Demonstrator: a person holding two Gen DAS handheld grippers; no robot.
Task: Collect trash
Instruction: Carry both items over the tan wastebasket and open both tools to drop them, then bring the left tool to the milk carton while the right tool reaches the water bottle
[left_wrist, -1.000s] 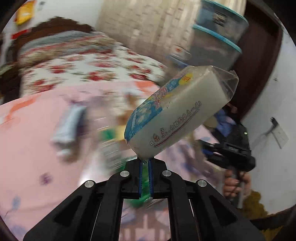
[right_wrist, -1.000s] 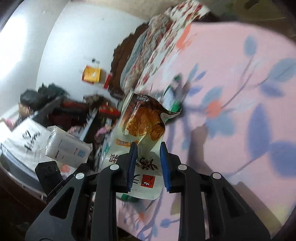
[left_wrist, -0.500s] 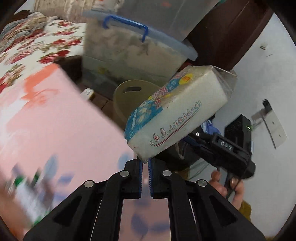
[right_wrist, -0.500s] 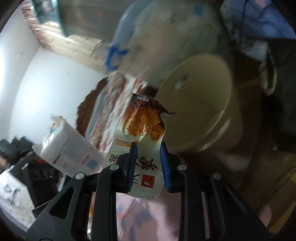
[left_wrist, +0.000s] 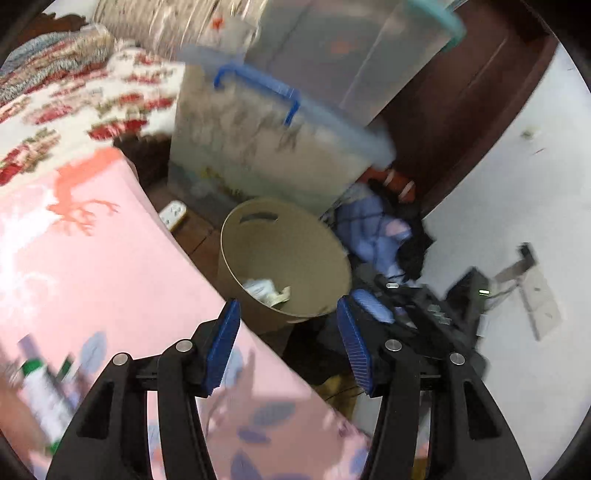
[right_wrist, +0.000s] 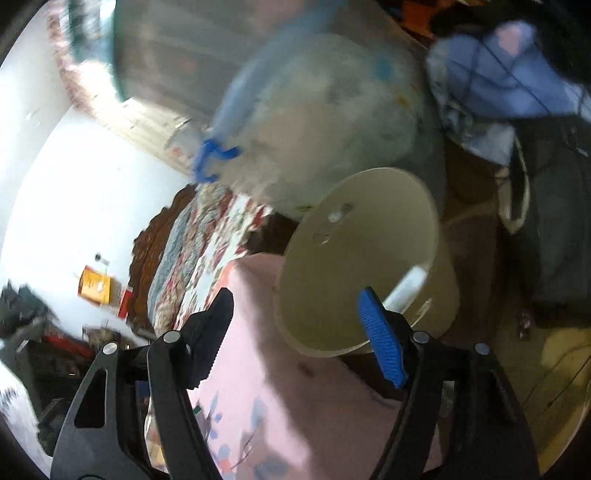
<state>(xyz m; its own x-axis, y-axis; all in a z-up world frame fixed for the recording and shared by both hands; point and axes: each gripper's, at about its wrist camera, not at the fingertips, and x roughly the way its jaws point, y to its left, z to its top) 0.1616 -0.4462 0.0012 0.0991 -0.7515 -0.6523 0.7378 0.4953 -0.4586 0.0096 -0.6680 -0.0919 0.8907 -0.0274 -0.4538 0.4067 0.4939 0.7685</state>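
A beige round trash bin (left_wrist: 284, 258) stands on the floor beside the pink bed sheet (left_wrist: 92, 266). Crumpled wrappers (left_wrist: 267, 290) lie at its bottom. My left gripper (left_wrist: 288, 347) is open and empty, just above the bin's near rim. The right gripper shows at its right (left_wrist: 413, 314). In the right wrist view the bin (right_wrist: 354, 266) lies straight ahead with a white packet (right_wrist: 408, 286) inside it. My right gripper (right_wrist: 303, 332) is open and empty over the bin's near edge.
Clear plastic storage boxes (left_wrist: 273, 147) with blue handles stand stacked behind the bin. A blue and dark clothes pile (left_wrist: 384, 236) lies right of it. A green-capped bottle (left_wrist: 40, 391) lies on the bed at left. A floral quilt (left_wrist: 74, 107) covers the bed's far end.
Both grippers have opened. The tissue pack has left my left gripper and the snack wrapper has left my right gripper. Both views have closed in on the bin.
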